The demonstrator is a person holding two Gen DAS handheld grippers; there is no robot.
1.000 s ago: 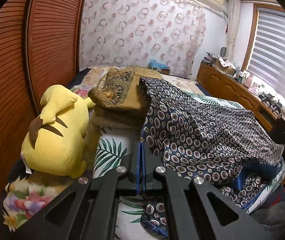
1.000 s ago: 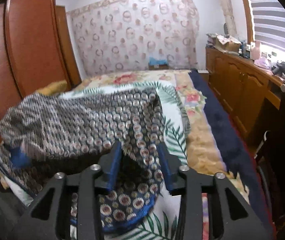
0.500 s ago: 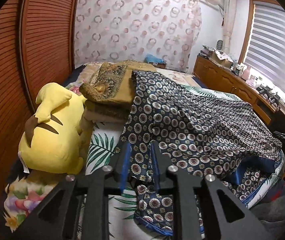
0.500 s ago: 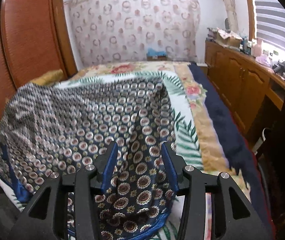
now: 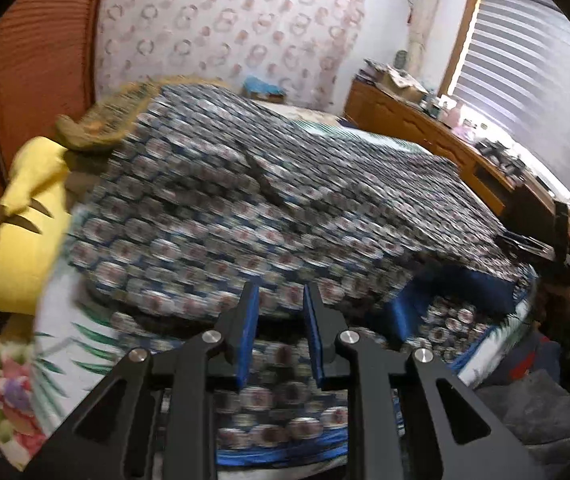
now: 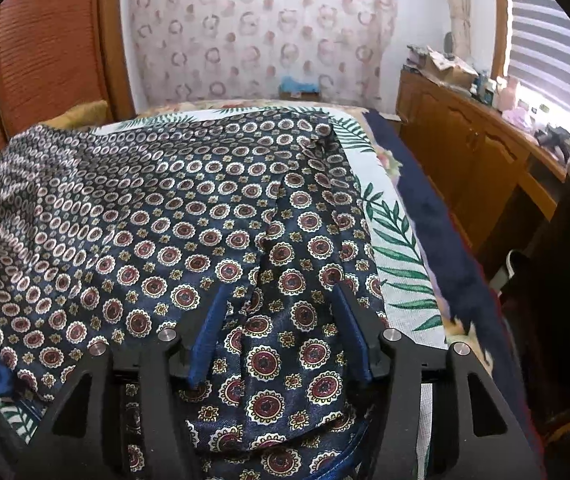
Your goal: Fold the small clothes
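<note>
A navy garment with a red-and-white medallion print [image 5: 269, 216] lies folded over on the leaf-print bedsheet [image 5: 73, 336]; it also fills the right wrist view [image 6: 189, 232]. My left gripper [image 5: 280, 300] is open just above the garment's near edge, nothing between its blue pads. My right gripper [image 6: 279, 300] is open wide over the garment's near right corner, the cloth lying loose below its fingers. The left view is motion-blurred.
A yellow plush toy [image 5: 25, 232] lies at the left by the wooden wardrobe [image 5: 33, 80]. A folded ochre blanket [image 5: 117, 120] sits behind the garment. A wooden dresser [image 6: 477, 168] runs along the right. A navy rug edge [image 6: 433, 220] borders the bed.
Both grippers opened and let go of the garment, which dropped flat onto the bed in a fold. The left gripper is moving, blurring its view.
</note>
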